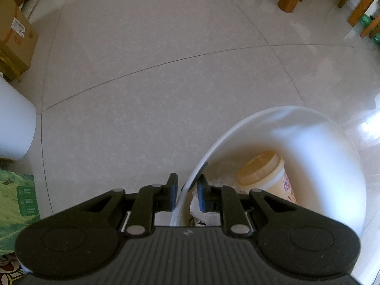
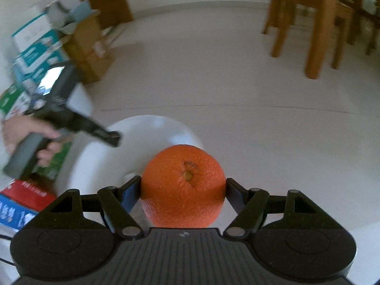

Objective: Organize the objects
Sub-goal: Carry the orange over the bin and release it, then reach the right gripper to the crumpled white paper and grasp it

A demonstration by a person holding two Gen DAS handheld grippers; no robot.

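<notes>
We hold the orange [image 2: 183, 186] in our right gripper [image 2: 182, 187], its fingers clamped on the fruit's two sides, stem scar facing forward. Just beyond the fingers sits the white bucket [image 2: 133, 147]. Our left gripper [image 1: 187, 191] straddles the bucket's rim [image 1: 213, 147], one finger outside, one inside; the rim seems pinched, though we cannot tell how firmly. Inside, past the inner finger, lies a lidded cup [image 1: 266, 175] beside crumpled wrapping. The orange looks firm, round and fairly heavy, its pebbled skin giving grip; a hold across its widest part suits it, since it would likely roll if gripped off-centre.
</notes>
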